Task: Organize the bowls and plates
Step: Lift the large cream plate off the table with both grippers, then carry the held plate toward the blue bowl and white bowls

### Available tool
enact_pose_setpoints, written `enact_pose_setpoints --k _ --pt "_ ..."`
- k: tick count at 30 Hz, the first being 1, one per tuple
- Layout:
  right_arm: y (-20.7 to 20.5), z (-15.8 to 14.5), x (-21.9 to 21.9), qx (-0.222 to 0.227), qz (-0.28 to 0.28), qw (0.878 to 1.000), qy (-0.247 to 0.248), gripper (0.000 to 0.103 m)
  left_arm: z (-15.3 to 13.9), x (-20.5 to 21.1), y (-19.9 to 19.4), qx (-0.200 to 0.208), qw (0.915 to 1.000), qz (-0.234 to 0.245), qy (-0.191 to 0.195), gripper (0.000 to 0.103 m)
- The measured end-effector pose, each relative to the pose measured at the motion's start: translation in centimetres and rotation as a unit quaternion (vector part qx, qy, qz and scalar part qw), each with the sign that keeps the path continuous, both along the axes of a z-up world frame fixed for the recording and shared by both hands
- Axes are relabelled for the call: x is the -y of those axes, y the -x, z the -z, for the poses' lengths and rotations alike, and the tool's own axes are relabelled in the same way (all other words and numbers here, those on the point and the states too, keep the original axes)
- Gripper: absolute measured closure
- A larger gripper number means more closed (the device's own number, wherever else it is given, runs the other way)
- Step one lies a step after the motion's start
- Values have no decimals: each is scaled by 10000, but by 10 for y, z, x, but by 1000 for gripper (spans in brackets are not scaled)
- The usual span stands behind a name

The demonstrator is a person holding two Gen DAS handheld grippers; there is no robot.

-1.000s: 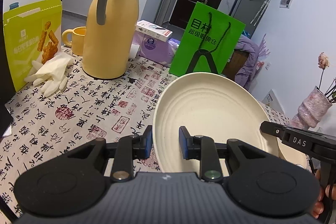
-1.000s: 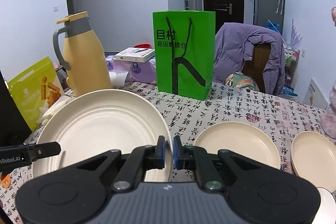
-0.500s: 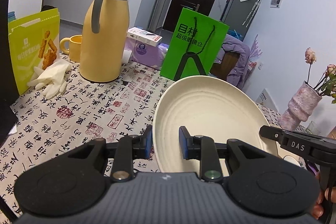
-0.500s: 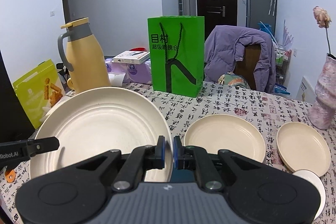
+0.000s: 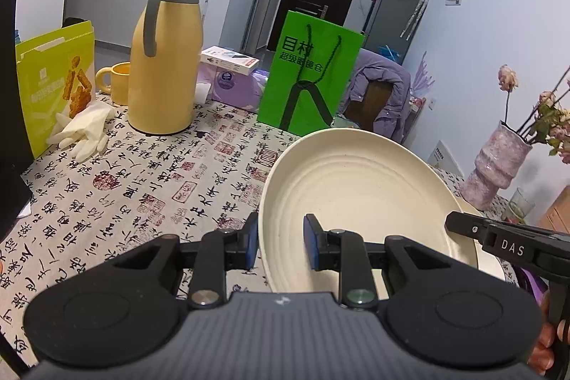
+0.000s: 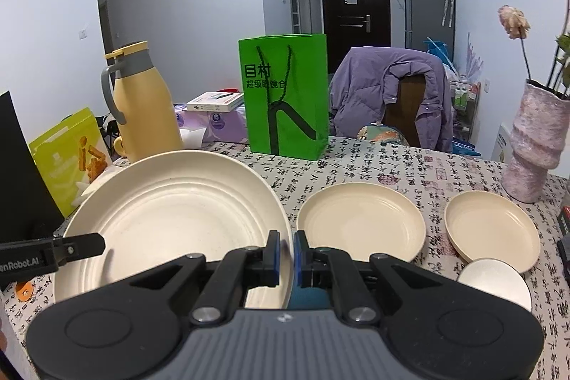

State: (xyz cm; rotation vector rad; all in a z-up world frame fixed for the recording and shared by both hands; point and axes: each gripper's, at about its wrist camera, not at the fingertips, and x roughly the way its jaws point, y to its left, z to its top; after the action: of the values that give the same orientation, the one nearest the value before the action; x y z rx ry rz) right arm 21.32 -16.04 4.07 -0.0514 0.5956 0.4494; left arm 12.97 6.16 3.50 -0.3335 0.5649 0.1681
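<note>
Calligraphy-print tabletop (image 6: 374, 162), large ribbed cream plate (image 6: 171, 219) raised at nine o'clock, rim pinched in narrow jaws of right gripper (image 6: 286, 253); left gripper (image 5: 277, 246) jaws wide, straddling opposite rim, two smaller cream plates (image 6: 361, 219) at three o'clock.

Bare tablecloth (image 5: 149, 187) left; 2 plates (image 6: 361, 223) crowd the right.

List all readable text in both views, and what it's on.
"目村": green bag, large characters.
"超级眼镜仓": green bag, smaller line below; blurry, my best reading.
"DAS": right hand-held gripper, on its finger seen in the left view.
"enRobot.AI": left hand-held gripper, on its finger seen in the right view, start cut off.
Tablecloth: calligraphy, unreadable.
Yellow box, white box, purple pack: print too small.
</note>
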Motion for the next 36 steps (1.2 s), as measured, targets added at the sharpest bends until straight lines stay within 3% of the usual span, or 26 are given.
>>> enact_pose_setpoints --k 36 --pt "64 11 82 55 459 9988 -170 95 7 75 31 -69 9983 494 -305 77"
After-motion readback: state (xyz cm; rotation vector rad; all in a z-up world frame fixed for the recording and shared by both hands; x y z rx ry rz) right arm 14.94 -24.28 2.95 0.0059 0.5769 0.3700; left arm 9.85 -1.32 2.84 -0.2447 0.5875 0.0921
